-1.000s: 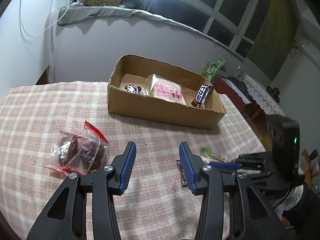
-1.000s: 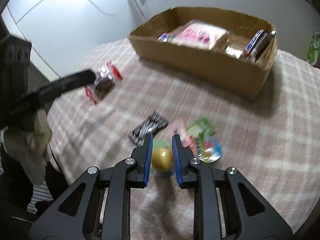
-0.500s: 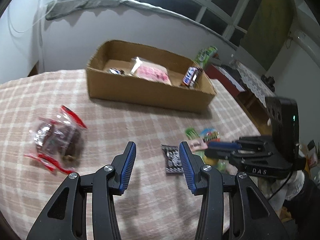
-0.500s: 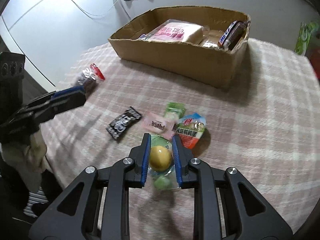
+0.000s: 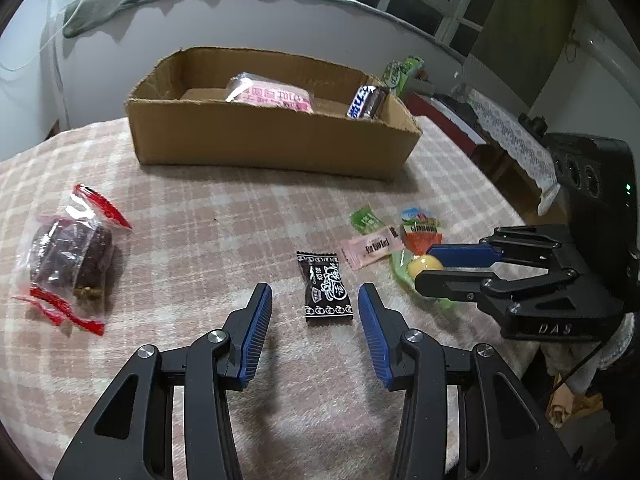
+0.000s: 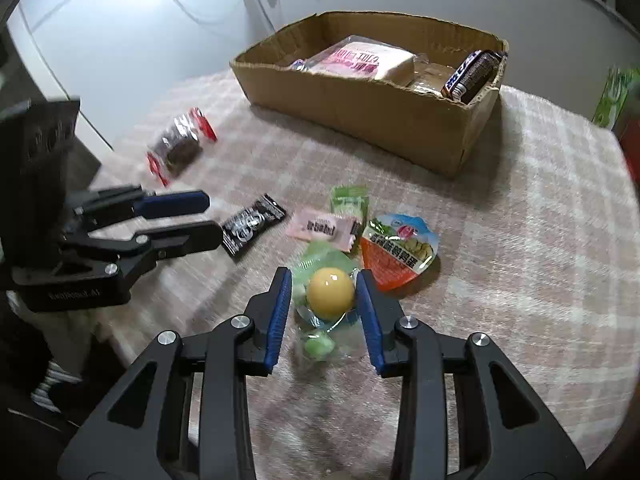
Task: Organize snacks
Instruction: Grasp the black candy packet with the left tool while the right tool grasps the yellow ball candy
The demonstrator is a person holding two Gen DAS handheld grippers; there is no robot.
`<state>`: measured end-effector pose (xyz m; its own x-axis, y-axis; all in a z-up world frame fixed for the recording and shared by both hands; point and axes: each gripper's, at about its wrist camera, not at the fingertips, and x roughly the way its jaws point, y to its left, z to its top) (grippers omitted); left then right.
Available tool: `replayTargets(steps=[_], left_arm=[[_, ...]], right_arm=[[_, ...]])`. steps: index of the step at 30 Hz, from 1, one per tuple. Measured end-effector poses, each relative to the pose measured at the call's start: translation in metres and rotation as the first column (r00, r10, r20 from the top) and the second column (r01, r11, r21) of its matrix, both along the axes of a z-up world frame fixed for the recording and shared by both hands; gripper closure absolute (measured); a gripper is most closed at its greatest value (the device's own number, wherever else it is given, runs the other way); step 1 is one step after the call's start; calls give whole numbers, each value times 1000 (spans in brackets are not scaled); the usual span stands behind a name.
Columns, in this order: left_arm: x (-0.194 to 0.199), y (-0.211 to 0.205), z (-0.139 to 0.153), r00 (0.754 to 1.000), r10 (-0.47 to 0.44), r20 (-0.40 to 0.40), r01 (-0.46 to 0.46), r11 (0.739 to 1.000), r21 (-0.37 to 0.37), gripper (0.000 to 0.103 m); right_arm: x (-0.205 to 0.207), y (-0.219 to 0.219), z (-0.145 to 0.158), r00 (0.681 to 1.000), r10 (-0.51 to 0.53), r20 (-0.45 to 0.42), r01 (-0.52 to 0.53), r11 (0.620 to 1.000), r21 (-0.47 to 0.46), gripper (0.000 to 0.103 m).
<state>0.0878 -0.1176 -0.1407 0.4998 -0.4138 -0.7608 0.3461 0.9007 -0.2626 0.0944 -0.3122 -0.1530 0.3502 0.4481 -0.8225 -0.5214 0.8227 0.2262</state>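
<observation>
A cardboard box [image 5: 272, 144] [image 6: 360, 108] at the back of the table holds a pink packet [image 5: 276, 98] and a chocolate bar [image 5: 366, 102]. My left gripper [image 5: 315, 298] is open, its jaws on either side of a black candy packet [image 5: 325, 286] [image 6: 252, 224]. My right gripper [image 6: 324, 286] is open around a clear green pack with a yellow ball [image 6: 330, 294] [image 5: 424, 266] lying on the table. A pink wrapper [image 6: 324, 228], a green sachet [image 6: 348, 200] and an orange-blue packet [image 6: 400, 252] lie just beyond it.
A clear red-edged bag of dark cakes [image 5: 70, 256] [image 6: 178, 148] lies at the left. The checked tablecloth [image 5: 224, 216] covers the table, whose edge drops off at the right. A green bag [image 5: 400, 72] stands behind the box.
My left gripper moved right, up to the black candy packet. My right gripper, shut on the yellow-ball pack, lowered and opened; the pack now lies between its jaws.
</observation>
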Motion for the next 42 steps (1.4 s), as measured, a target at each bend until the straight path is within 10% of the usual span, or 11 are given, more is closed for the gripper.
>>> replayTargets(steps=[20,23,42], left_arm=[[7,-24,-12,998,-56,35,50,989,137,63],[10,-23,-13,998,-47,39,42,990,136,77],[0,-4,-1,998,-23,63,17,996,92,77]], right_arm=[[-5,14,-6,998,32,58,-24,990,-136,68],[-7,17,-6,997,42,71,-30,988,-154,72],[-11,15,7,995,32,90,-23,995,-102,75]])
